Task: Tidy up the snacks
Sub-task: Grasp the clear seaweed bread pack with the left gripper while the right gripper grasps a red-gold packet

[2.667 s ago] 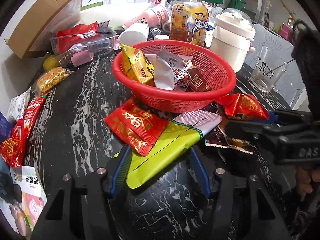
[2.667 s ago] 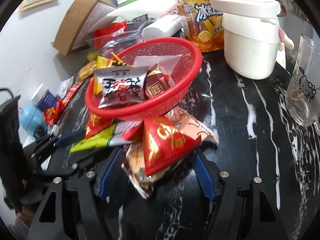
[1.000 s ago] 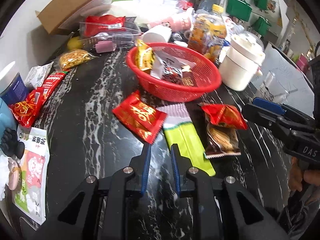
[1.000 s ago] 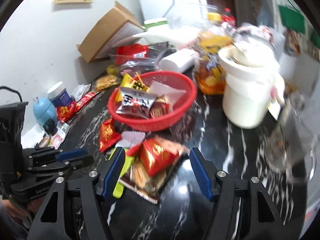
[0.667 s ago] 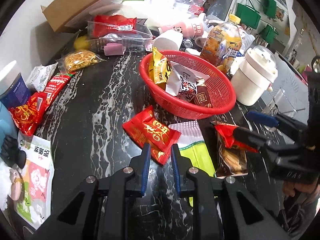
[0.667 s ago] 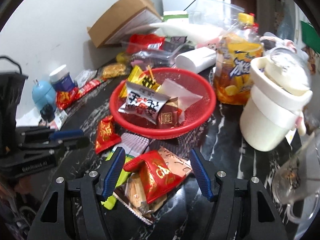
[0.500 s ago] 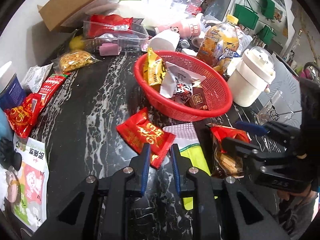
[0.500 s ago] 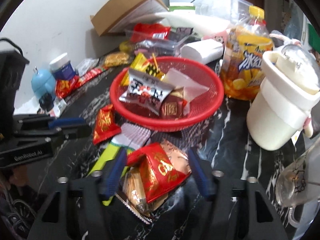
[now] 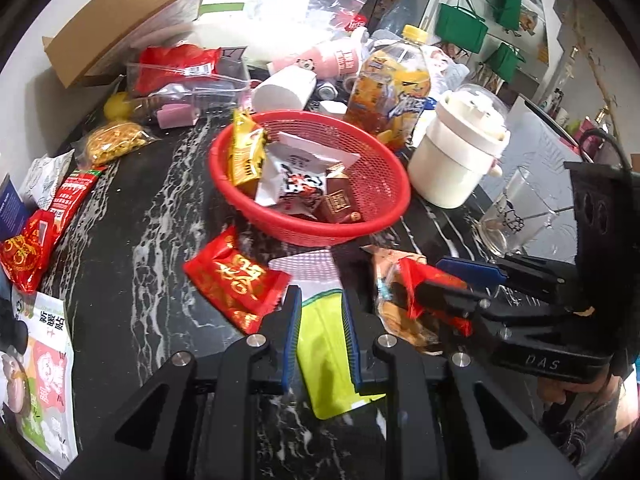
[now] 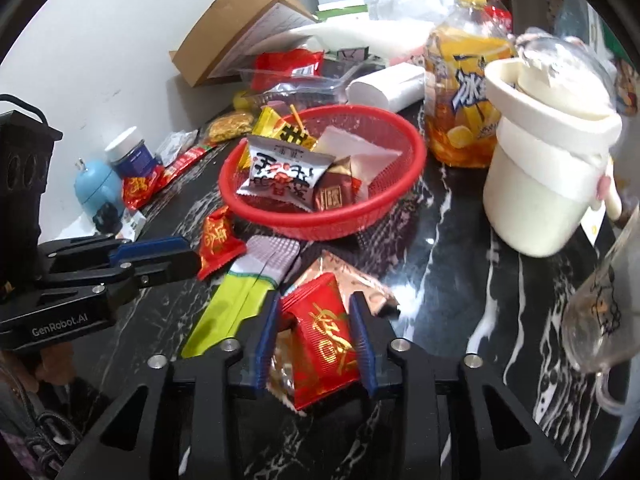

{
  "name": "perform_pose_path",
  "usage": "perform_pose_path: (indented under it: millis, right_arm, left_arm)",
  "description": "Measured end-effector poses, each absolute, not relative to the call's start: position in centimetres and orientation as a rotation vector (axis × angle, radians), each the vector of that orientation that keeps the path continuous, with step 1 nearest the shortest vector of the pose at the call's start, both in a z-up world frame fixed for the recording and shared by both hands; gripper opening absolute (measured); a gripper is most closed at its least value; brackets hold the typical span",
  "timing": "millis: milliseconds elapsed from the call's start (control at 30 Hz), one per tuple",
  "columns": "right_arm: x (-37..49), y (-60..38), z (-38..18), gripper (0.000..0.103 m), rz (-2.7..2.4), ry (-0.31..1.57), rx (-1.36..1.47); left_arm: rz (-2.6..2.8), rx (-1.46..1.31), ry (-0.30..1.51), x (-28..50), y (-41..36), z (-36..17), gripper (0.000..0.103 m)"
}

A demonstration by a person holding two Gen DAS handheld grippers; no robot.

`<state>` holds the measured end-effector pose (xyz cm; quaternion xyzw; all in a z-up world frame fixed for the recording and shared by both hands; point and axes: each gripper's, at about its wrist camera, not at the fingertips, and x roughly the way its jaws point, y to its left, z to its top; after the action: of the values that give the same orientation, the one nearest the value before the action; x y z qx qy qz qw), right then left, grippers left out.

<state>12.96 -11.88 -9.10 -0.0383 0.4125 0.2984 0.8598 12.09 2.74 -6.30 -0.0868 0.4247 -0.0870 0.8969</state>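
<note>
Cluttered black counter: right gripper just closing around red packet, left gripper shut empty above green packet; next, lifting into red basket.

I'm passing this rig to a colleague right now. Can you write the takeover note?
Left claw: shut and empty, poised over the green packet on the marble table.
Right claw: jaws have just been closing, and the pads now press on a red snack packet that lies over a biscuit packet.
Done: several packets are already in the red basket.
To do: basket the gripped packet, then the biscuit packet, the green packet and the loose red packet beside it.
</note>
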Motion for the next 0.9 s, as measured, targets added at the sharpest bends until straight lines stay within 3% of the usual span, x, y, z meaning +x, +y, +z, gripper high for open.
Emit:
perform_pose_path:
  millis: [67, 267, 333, 367, 900]
  right_arm:
    - [12.9, -12.2, -9.2, 0.056, 0.631, 0.874, -0.072]
    - [12.4, -12.6, -9.5, 0.057, 0.68, 0.876, -0.048]
    - [12.3, -12.7, -9.8, 0.053, 0.65, 0.876, -0.065]
    - [12.4, -12.9, -10.1, 0.04, 0.628, 0.878, -0.066]
    - [9.4, -19.8, -9.3, 0.037, 0.473, 0.833, 0.094]
  left_arm:
    - [-0.185, -0.166, 0.874, 12.0, 2.3, -6.1, 0.02]
    - [-0.216, -0.134, 0.863, 11.9, 1.1, -5.7, 0.02]
    - [-0.218, -0.129, 0.867, 12.1, 0.7, -5.8, 0.02]
    - [-0.22, -0.126, 0.872, 12.2, 0.5, -5.8, 0.02]
    - [-0.304, -0.064, 0.998, 15.6, -4.7, -8.8, 0.02]
